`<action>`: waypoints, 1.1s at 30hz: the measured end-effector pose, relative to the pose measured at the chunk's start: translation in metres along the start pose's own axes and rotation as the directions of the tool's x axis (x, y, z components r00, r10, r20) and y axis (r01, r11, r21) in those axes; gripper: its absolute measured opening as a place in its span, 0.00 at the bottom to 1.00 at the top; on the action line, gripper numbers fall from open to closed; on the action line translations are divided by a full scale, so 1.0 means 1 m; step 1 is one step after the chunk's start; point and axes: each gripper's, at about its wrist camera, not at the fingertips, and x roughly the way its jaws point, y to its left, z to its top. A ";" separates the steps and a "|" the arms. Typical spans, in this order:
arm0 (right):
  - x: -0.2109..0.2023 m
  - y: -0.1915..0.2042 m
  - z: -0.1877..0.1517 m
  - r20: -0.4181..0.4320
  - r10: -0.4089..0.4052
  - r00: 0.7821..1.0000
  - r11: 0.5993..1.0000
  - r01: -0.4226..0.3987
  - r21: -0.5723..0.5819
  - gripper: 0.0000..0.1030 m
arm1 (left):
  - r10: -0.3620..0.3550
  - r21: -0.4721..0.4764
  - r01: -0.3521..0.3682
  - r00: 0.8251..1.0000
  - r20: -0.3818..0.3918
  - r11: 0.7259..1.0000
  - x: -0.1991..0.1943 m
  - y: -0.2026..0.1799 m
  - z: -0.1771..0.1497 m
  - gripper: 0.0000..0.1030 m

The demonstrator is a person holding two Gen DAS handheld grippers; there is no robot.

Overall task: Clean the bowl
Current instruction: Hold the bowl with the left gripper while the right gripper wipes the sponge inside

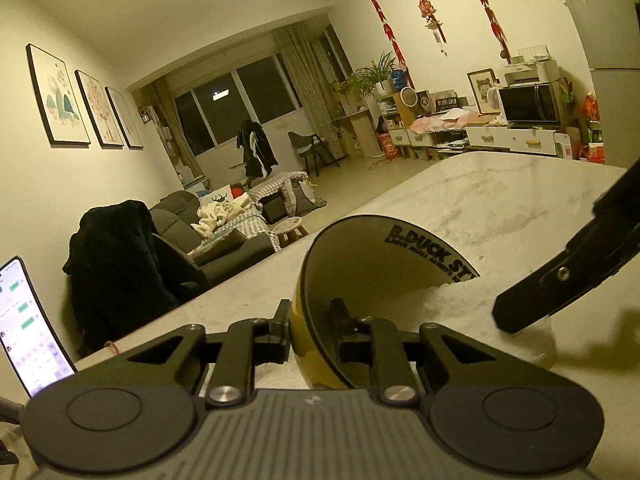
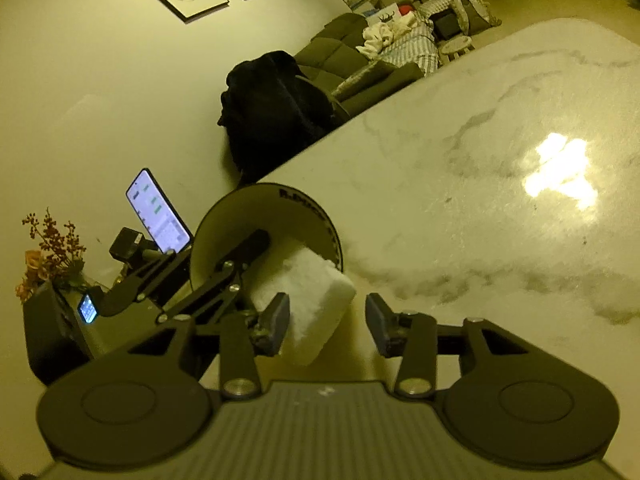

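Observation:
A bowl [image 1: 360,264], yellow outside and pale inside with a black lettered rim, stands tilted on its side on the marble table [image 1: 500,200]. My left gripper [image 1: 310,320] is shut on its wall, one finger outside and one inside. In the right wrist view the bowl [image 2: 256,216] opens toward me, with a white sponge block [image 2: 316,288] lying partly in its mouth. My right gripper [image 2: 328,320] is open around the sponge: the left pad touches it and the right pad stands apart. The left wrist view shows the sponge [image 1: 460,312] under one right finger [image 1: 532,304].
A lit phone [image 2: 158,212] leans on a stand left of the bowl, beside a dark box with dried flowers [image 2: 48,252]. A chair draped with a dark coat [image 1: 112,260] stands at the table's far edge. Marble table [image 2: 480,220] stretches to the right.

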 end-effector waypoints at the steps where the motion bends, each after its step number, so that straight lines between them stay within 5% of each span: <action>1: 0.001 0.001 0.000 -0.001 0.002 1.000 1.000 -0.002 -0.001 0.45 | 0.000 0.002 0.000 1.000 0.000 1.000 0.000 -0.001 0.000 0.20; 18: 0.017 0.033 0.008 0.024 0.037 0.999 0.996 -0.035 -0.087 0.20 | -0.025 -0.033 0.025 1.000 0.004 0.999 0.001 0.006 -0.004 0.21; 27: 0.026 0.048 0.005 0.090 -0.076 0.993 0.973 0.093 -0.210 0.18 | -0.045 -0.084 0.046 0.999 0.015 0.995 0.003 0.012 -0.006 0.22; 33: 0.020 0.077 0.005 0.203 -0.168 0.965 0.882 0.239 -0.405 0.18 | -0.051 -0.102 0.052 0.999 0.018 0.993 0.003 0.013 -0.007 0.23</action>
